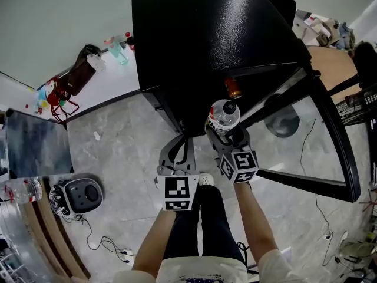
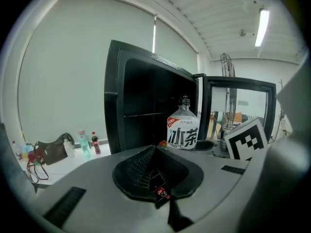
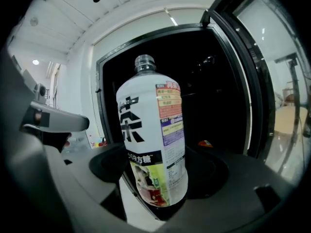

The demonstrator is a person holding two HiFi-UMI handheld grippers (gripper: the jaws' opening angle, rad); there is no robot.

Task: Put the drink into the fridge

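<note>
The drink [image 1: 224, 114] was gripped upright by the right gripper [image 1: 224, 131], just before the opened fridge [image 1: 206, 46] and not yet inside. The left gripper [image 2: 155, 154] was seen closed and empty. Setting the drink on a shelf was judged to remain.

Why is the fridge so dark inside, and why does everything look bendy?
Right gripper view: the fridge is unlit inside, the bottle bright. Left gripper view: the wide lens bends straight edges, corners go black. Head view: same bending.

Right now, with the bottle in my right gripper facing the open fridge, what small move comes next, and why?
Probably ease the right gripper forward into the fridge: its door stands open, and the upright, gripped bottle is not yet inside.
</note>
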